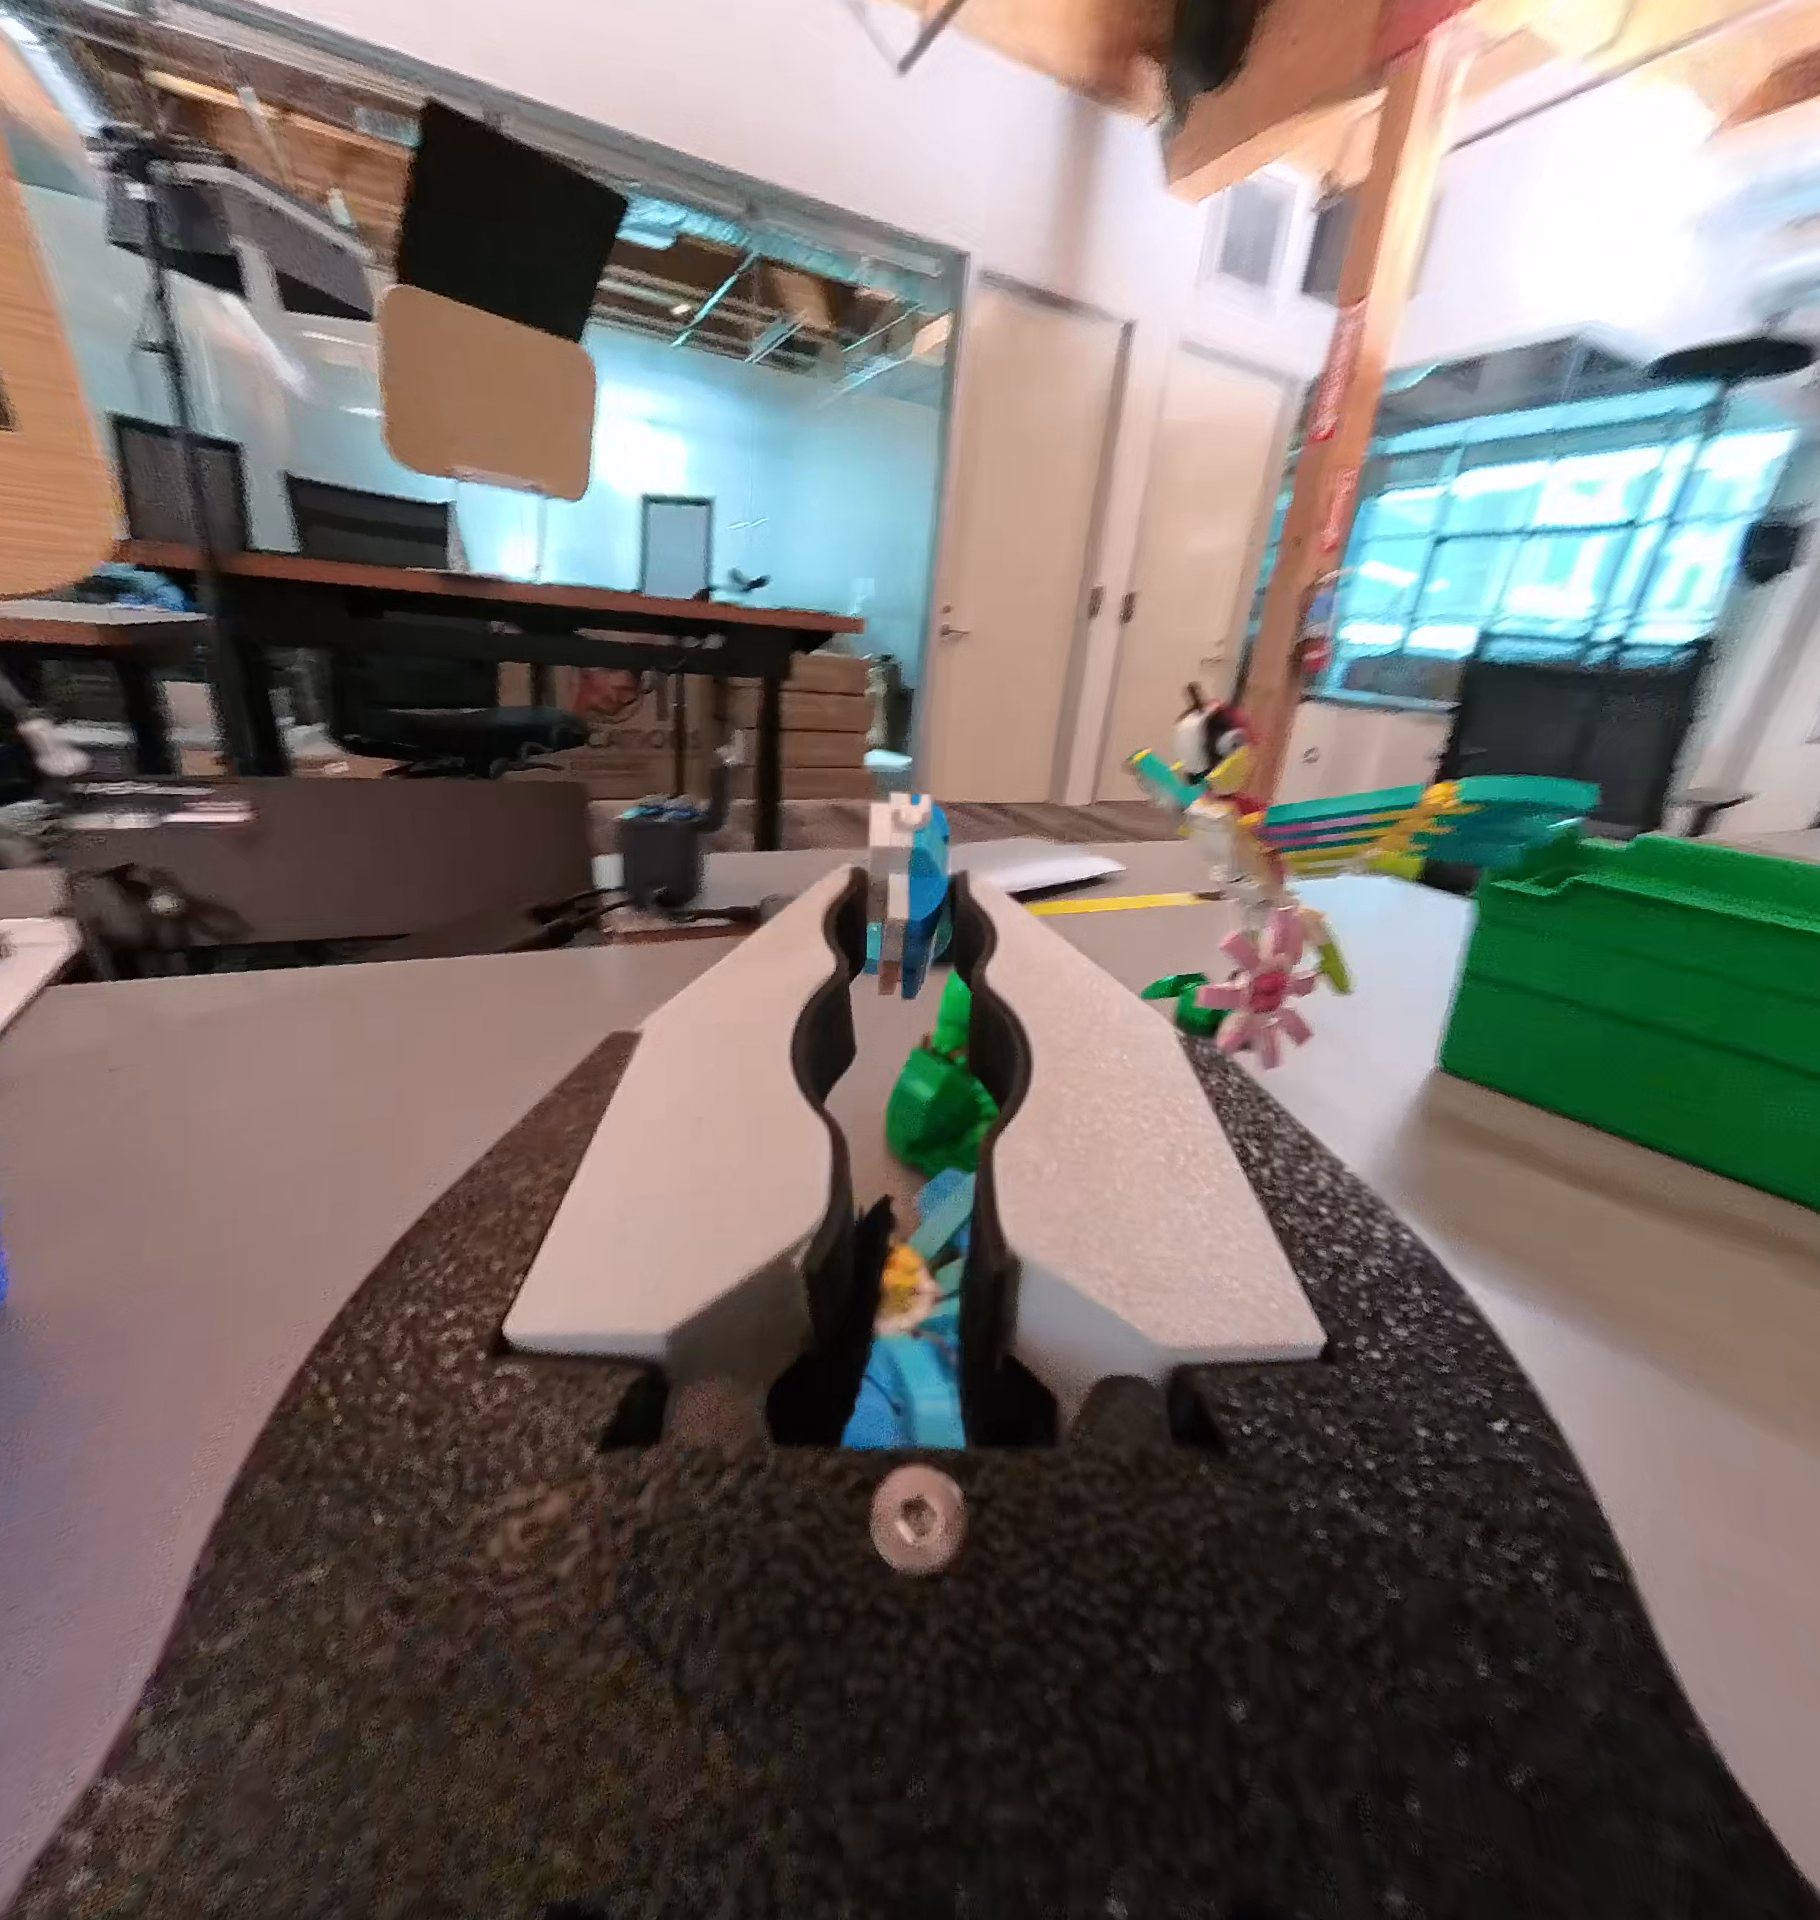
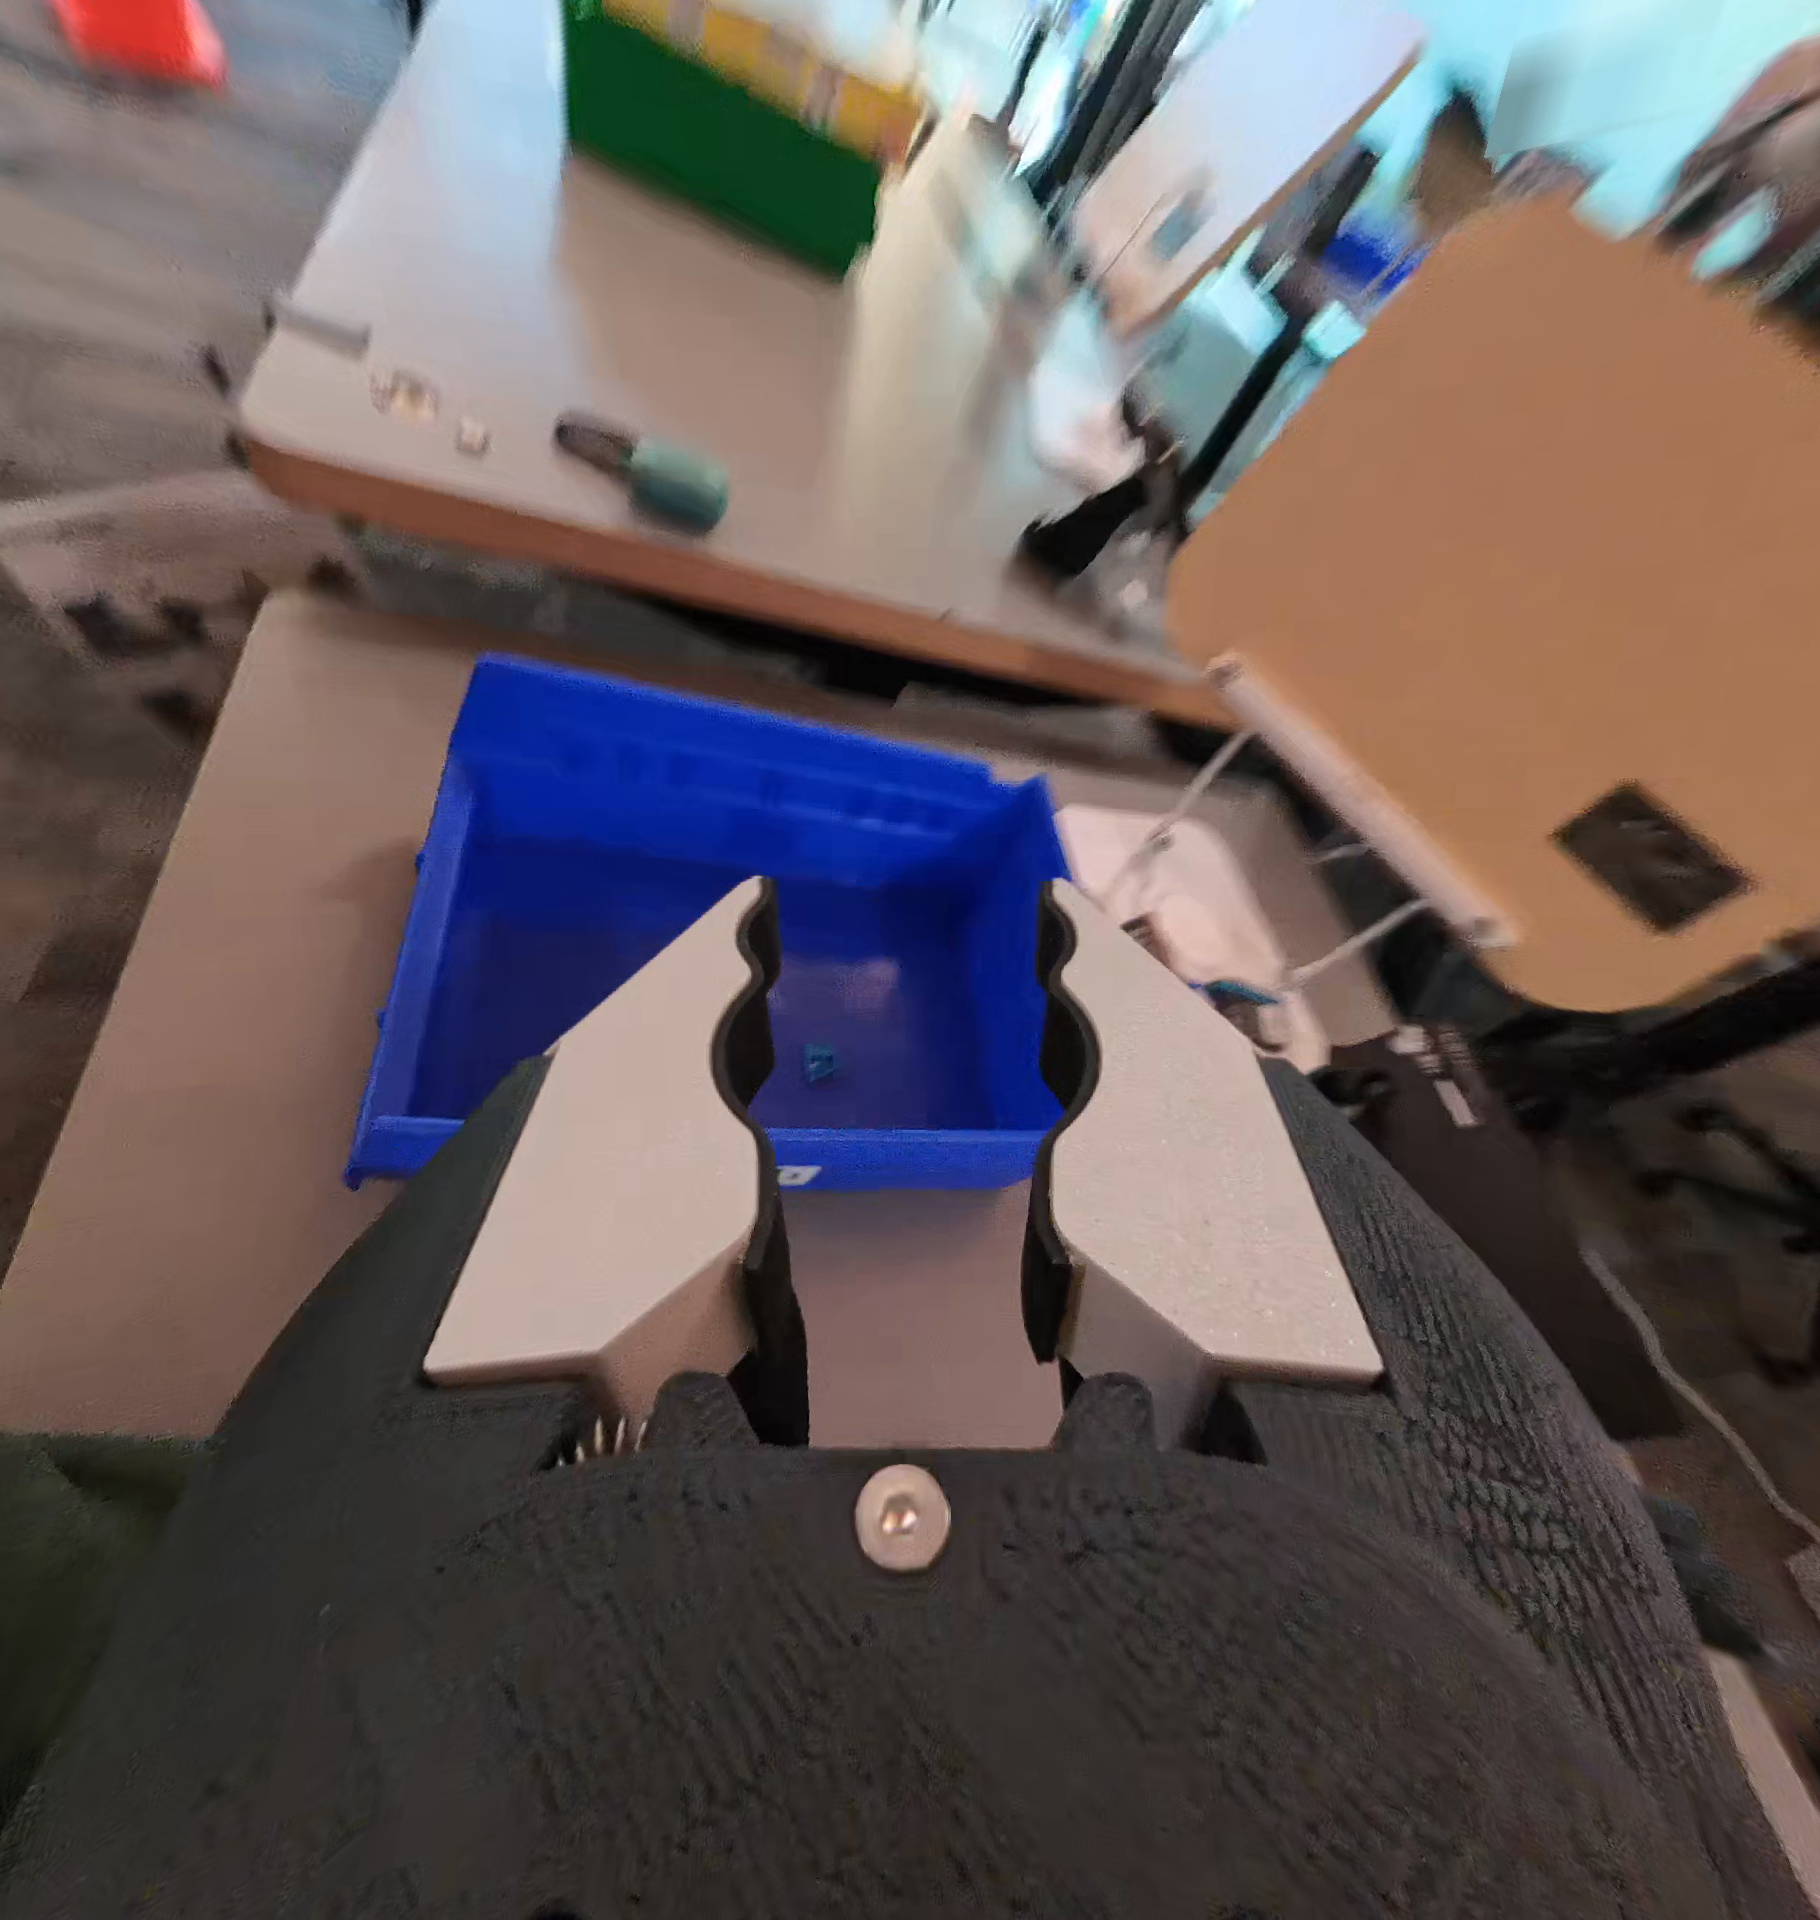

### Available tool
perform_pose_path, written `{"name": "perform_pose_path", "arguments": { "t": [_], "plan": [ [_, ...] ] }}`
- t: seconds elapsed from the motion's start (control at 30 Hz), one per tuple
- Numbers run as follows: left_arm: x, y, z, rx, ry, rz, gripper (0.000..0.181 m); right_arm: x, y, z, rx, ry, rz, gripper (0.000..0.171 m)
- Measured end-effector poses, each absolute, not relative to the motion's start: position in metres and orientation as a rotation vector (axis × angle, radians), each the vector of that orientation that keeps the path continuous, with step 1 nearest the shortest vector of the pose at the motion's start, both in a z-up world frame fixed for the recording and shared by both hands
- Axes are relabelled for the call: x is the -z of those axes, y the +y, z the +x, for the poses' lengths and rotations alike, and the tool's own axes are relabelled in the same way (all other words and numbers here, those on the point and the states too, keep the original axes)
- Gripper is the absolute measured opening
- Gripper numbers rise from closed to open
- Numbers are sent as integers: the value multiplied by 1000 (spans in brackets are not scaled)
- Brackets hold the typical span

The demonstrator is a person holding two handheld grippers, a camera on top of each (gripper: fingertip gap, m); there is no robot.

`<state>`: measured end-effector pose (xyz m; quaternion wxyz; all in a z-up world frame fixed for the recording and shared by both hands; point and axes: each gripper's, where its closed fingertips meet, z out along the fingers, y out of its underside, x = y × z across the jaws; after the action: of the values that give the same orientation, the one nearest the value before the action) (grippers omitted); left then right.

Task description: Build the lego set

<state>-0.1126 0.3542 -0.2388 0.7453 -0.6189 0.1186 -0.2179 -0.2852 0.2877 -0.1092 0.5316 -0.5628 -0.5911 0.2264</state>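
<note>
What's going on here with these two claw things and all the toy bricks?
A person holds a gripper in each hand. The left gripper is closed on a blue and white brick piece above a grey table, with a brick bird, a pink brick flower and a green bin nearby. The right gripper is open and empty over a blue bin holding one small blue piece.

An open-plan office is shown by tables (image 1: 532,608), office chairs (image 1: 449,727), a glass-walled room (image 1: 781,468) and carpet (image 2: 44,436).
</note>
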Motion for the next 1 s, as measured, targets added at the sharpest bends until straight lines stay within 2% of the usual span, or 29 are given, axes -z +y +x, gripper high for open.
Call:
{"name": "perform_pose_path", "arguments": {
  "t": [0.03,0.1,0.2,0.33,0.43,0.53,0.6,0.83,1.0],
  "plan": [
    [234,350,-108,537,275,-1320,12,94,286,-260,-550,-1324,-1292,45],
    [210,327,-91,792,334,-1131,12,78,289,-200,-550,-1132,-1214,38],
    [183,288,-74,1338,391,-911,12,95,288,-118,-576,-973,-1130,28],
    [189,274,-51,1447,532,-915,12,143,274,-57,-665,-931,-1041,22],
    [196,269,-39,1450,608,-951,12,168,268,-39,-807,-936,-1057,19],
    [202,267,-32,1439,656,-979,12,188,266,-31,-937,-965,-1103,8],
    [205,264,-27,1435,698,-989,12,193,262,-33,-990,-1022,-1148,12],
    [214,262,-19,1332,791,-1036,12,205,263,-31,-925,-1064,-1185,8],
    [228,270,-14,1116,854,-1119,12,216,268,-27,-688,-1158,-1180,8]
  ]
}}
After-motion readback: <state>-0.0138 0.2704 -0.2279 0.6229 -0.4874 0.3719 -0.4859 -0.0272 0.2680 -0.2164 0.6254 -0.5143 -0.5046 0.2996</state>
